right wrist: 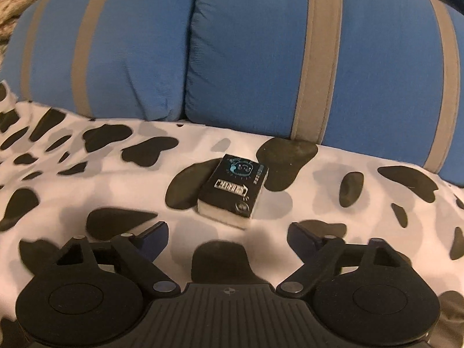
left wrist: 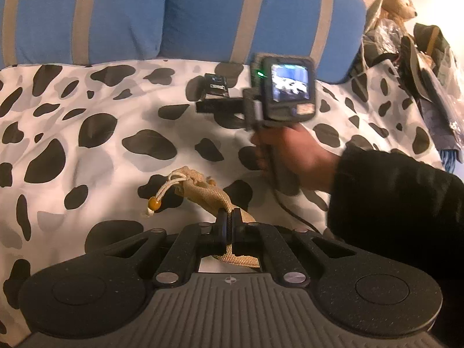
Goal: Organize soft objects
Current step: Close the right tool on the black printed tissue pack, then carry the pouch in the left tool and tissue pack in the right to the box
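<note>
A bed covered in a white sheet (left wrist: 87, 156) with black and grey blotches carries everything. Toward its near edge, the left gripper (left wrist: 229, 220) has its jaws pressed together, pinching a tan burlap drawstring pouch (left wrist: 203, 191) that lies on the sheet. Farther back, near blue cushions (right wrist: 246, 58) with grey stripes along the far edge, sits a small black packet (right wrist: 232, 188). The right gripper (right wrist: 229, 232), held in a hand (left wrist: 290, 156), hovers just before the packet, jaws spread, nothing between them.
</note>
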`<action>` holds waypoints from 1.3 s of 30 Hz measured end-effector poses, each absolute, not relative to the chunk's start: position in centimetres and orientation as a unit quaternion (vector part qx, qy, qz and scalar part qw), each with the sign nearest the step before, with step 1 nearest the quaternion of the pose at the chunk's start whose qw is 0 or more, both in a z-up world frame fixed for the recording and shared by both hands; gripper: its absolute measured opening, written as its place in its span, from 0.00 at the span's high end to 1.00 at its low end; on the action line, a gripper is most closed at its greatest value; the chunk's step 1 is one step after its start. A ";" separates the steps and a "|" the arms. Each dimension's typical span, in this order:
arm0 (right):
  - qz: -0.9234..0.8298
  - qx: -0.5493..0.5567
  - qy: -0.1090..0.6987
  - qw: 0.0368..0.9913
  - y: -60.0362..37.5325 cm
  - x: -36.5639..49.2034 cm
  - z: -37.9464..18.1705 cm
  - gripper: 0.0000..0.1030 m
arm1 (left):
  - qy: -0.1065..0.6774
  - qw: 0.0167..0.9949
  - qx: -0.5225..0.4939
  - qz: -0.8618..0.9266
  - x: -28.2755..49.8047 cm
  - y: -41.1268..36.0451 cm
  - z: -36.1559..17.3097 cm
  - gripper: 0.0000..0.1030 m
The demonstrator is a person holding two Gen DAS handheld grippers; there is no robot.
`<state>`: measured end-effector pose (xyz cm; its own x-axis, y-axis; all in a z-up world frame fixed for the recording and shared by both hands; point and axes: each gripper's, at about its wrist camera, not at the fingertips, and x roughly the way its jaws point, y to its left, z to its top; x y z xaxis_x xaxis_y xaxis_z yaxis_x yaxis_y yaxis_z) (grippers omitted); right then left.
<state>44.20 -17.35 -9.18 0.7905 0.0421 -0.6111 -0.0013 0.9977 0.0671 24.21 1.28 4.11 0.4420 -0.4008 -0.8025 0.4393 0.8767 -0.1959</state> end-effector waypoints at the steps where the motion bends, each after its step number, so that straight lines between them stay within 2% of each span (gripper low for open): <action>1: 0.009 0.033 0.322 0.946 -17.2 44.7 -9.3 0.16 | 0.468 0.848 0.023 -0.247 24.2 1.2 4.0 0.97; 8: -0.015 0.040 0.319 0.947 -16.6 47.4 -10.2 0.19 | 0.472 0.846 0.022 -0.246 24.6 1.0 3.8 0.97; 10: -0.025 0.052 0.331 0.942 -16.8 48.2 -10.3 0.27 | 0.474 0.845 0.024 -0.245 24.8 0.8 3.7 0.97; 12: -0.023 0.055 0.343 0.938 -17.0 48.6 -10.4 0.46 | 0.474 0.845 0.025 -0.247 24.8 0.6 3.6 0.97; 25: -0.005 0.003 0.341 0.940 -21.3 42.5 -6.6 0.49 | 0.479 0.844 0.045 -0.239 24.5 -0.5 2.3 0.97; 39: 0.007 -0.033 0.350 0.936 -24.8 31.5 -3.4 0.49 | 0.459 0.850 0.043 -0.256 23.8 -1.6 2.4 0.97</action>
<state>31.54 -24.79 -3.37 0.7554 -0.0093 -0.6552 -0.0365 0.9977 -0.0563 23.79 -1.57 2.36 0.4472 -0.3960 -0.8020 0.4754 0.8648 -0.1620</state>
